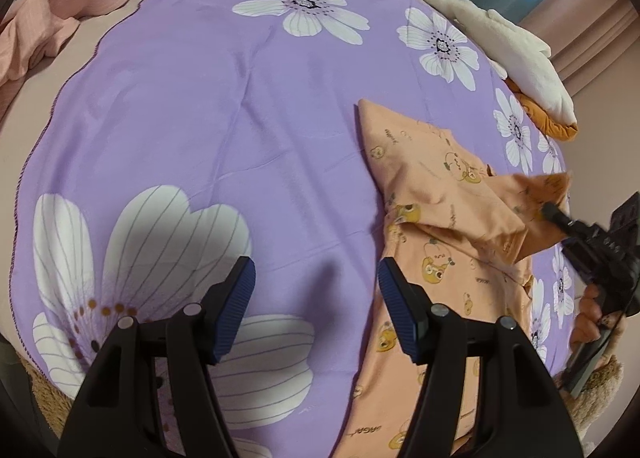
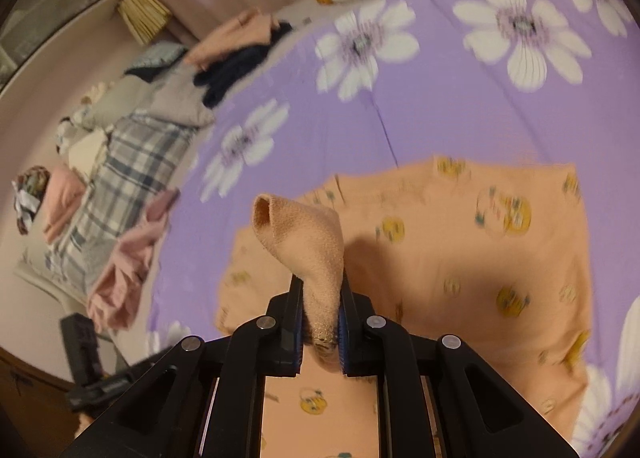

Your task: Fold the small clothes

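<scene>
Right hand-held gripper [image 2: 320, 310] clamps peach garment [image 2: 460, 258] cuff; pinch visible right-wrist view only.

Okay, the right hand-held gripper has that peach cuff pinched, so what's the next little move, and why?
Probably carry the cuff across the peach garment and lay it on the body. The right hand-held gripper is shut on it, lifted, while the left hand-held gripper hangs open and empty over the purple sheet.

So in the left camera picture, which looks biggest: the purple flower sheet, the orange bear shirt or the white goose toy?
1. Purple flower sheet, fills most of the picture.
2. Orange bear shirt, pinched at one corner by the right gripper.
3. White goose toy, looks smallest, but it lies farther back and partly out of view.
</scene>
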Demonstrator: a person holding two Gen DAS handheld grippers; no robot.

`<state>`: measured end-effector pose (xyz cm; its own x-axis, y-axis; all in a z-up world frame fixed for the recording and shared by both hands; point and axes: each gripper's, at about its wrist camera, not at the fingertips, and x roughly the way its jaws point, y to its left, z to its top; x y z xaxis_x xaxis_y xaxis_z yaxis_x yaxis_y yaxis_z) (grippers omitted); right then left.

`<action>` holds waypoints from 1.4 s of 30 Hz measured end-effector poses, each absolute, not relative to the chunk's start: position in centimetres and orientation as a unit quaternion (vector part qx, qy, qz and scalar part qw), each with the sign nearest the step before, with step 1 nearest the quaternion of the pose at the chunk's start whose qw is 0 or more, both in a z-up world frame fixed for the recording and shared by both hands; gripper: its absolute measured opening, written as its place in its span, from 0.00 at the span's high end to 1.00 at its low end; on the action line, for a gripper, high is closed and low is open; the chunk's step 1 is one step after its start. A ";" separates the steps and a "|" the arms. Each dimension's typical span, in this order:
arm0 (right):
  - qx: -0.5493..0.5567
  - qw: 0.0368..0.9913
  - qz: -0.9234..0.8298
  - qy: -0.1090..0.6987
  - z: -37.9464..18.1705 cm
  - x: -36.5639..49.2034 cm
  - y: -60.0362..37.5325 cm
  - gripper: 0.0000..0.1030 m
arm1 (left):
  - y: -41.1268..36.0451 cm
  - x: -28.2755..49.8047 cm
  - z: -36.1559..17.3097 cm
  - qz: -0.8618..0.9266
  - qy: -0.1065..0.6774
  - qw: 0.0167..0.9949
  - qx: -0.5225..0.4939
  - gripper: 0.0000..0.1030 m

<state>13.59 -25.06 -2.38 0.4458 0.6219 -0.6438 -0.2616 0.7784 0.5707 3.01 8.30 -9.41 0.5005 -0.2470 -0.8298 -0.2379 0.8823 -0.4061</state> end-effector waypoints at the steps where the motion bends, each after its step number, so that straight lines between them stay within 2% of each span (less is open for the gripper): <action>1: 0.198 0.830 0.268 0.447 -1.9 13.6 -25.2 0.86 | 8.2 3.2 -9.3 -0.005 0.499 0.832 -0.242 0.39; 5: 0.204 0.844 0.270 0.416 0.7 13.9 -26.5 0.86 | 7.4 4.4 -8.3 -0.022 0.491 0.839 -0.234 0.40; 8: 0.204 0.856 0.259 0.399 1.8 14.0 -27.3 0.86 | 6.7 6.0 -7.8 -0.033 0.487 0.842 -0.228 0.50; 10: 0.214 0.856 0.258 0.394 2.0 14.1 -27.8 0.86 | 6.0 7.0 -7.4 -0.045 0.483 0.846 -0.222 0.66; 12: 0.214 0.860 0.249 0.391 2.1 14.0 -28.3 0.86 | 5.2 8.0 -7.2 -0.058 0.485 0.846 -0.216 0.72; 21: 0.238 0.863 0.197 0.400 0.1 13.9 -31.5 0.86 | 2.0 12.1 -8.4 -0.088 0.502 0.836 -0.202 0.73; 25: 0.237 0.860 0.171 0.418 -1.9 14.2 -32.5 0.86 | 0.9 14.0 -10.1 -0.077 0.524 0.829 -0.179 0.80; 42: 0.236 0.829 0.099 0.498 -9.4 15.1 -34.9 0.86 | 0.8 16.0 -13.1 -0.067 0.549 0.814 -0.180 0.76</action>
